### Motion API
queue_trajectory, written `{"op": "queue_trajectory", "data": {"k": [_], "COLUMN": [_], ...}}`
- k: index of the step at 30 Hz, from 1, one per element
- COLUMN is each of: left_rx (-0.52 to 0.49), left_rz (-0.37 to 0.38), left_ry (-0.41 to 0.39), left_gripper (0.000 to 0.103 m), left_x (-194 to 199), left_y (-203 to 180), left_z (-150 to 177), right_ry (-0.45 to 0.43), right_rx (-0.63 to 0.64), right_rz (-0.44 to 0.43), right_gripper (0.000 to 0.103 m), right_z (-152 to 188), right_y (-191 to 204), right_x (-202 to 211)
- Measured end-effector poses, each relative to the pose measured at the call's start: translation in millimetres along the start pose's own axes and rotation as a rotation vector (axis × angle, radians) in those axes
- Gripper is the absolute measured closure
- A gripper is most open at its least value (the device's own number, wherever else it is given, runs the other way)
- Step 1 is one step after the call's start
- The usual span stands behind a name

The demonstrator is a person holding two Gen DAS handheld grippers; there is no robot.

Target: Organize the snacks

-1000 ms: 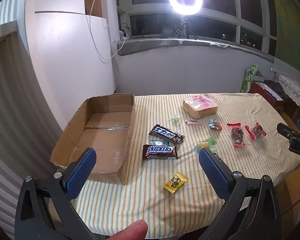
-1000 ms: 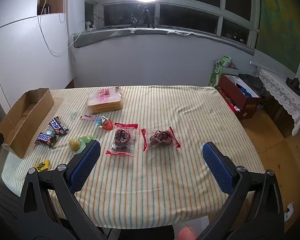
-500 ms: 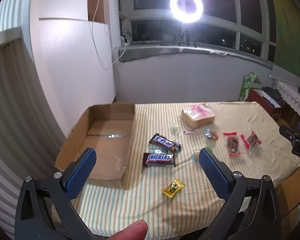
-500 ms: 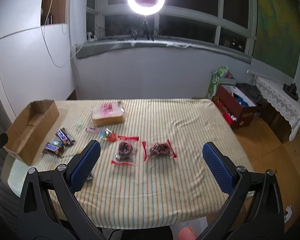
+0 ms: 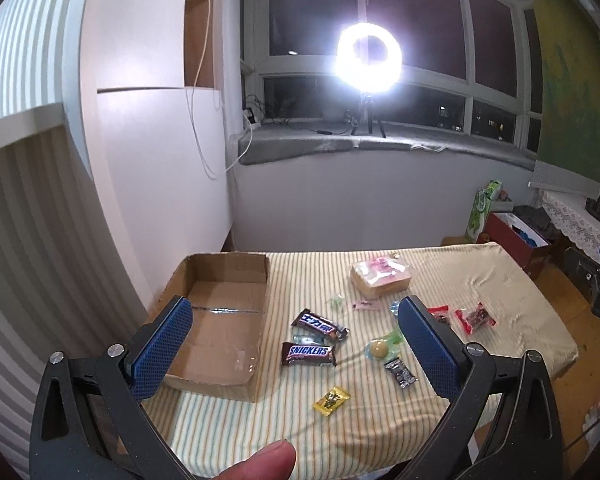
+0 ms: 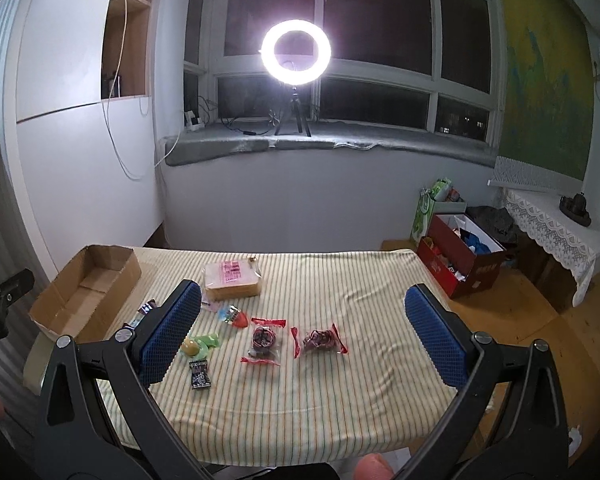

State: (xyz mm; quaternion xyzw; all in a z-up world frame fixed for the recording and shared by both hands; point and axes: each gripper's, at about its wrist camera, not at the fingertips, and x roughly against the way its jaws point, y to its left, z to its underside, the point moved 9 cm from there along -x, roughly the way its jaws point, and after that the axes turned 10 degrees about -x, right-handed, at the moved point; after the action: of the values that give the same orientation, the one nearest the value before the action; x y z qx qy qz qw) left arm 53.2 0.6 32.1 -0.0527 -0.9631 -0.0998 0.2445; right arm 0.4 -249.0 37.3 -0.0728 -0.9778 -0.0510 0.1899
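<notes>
Both tongs, the left gripper (image 5: 292,344) and the right gripper (image 6: 302,330), are wide open and hold nothing. They have pulled back and up from the striped table (image 6: 340,400). The brown Snickers bar (image 5: 309,354) lies beside the empty brown cardboard box (image 5: 220,312). No snack is packed yet.

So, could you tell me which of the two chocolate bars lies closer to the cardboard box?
The brown Snickers bar; its left end sits nearer the cardboard box than the blue-lettered bar lying angled behind it.
</notes>
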Motion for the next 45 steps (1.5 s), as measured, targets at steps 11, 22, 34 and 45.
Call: {"op": "queue_trajectory", "data": {"k": [11, 22, 34, 45], "left_rx": [0.014, 0.018, 0.021, 0.021], "left_rz": [0.000, 0.009, 0.011, 0.012], "left_ry": [-0.031, -0.039, -0.046, -0.045], "left_gripper": [0.001, 0.001, 0.001, 0.001], "left_x": [11, 13, 14, 15], "left_y": [0, 0, 2, 1], "left_z": [-5, -10, -10, -9], "right_ry": [-0.003, -0.006, -0.009, -0.005], "right_rx": [-0.008, -0.006, -0.005, -0.005], "right_rz": [-0.016, -0.019, -0.021, -0.021], "right_gripper": [0.000, 0.000, 0.000, 0.000], "right_z": [3, 2, 3, 5], "right_y": [-2, 0, 3, 5], "right_x": [1, 2, 4, 4]}}
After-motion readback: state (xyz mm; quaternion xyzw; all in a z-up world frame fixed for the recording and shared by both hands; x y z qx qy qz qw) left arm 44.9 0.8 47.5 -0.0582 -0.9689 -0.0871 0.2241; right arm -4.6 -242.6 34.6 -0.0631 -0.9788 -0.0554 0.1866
